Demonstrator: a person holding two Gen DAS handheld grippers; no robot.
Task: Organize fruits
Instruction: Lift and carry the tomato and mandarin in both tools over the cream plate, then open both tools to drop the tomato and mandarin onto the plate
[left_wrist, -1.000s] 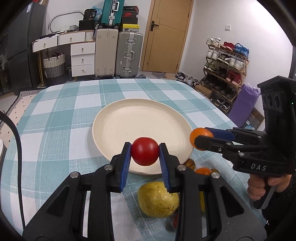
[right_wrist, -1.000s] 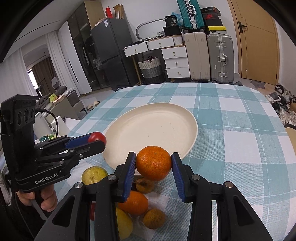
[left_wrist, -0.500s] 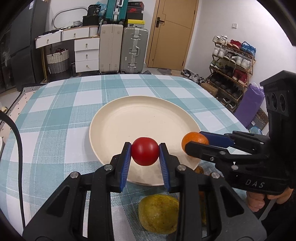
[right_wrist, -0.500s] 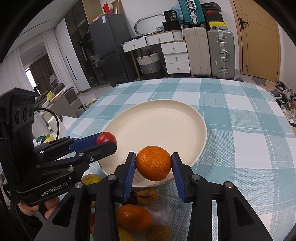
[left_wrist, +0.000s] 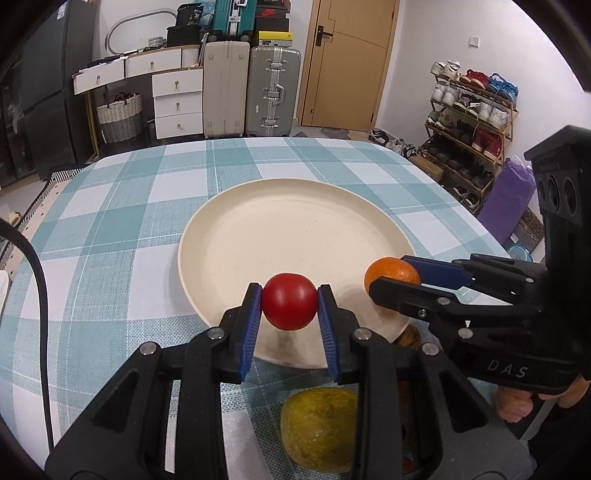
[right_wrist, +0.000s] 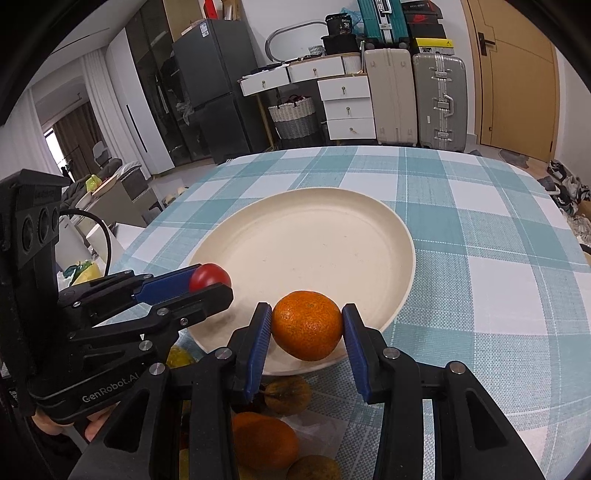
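My left gripper (left_wrist: 290, 306) is shut on a red tomato (left_wrist: 290, 305) and holds it over the near rim of a large cream plate (left_wrist: 295, 236). My right gripper (right_wrist: 306, 326) is shut on an orange (right_wrist: 308, 325) over the plate's near rim (right_wrist: 369, 229). The right gripper with the orange (left_wrist: 391, 273) shows at the right of the left wrist view. The left gripper with the tomato (right_wrist: 208, 277) shows at the left of the right wrist view. The plate holds no fruit.
A yellow-green fruit (left_wrist: 319, 428) lies on the table below the left gripper. More oranges (right_wrist: 264, 435) and brownish fruits (right_wrist: 288, 393) lie on a plastic bag in front of the plate. The table has a teal checked cloth (right_wrist: 480, 258).
Both grippers have moved forward with their fruits, from in front of the plate to over its near rim. The loose fruits have dropped lower in both views.
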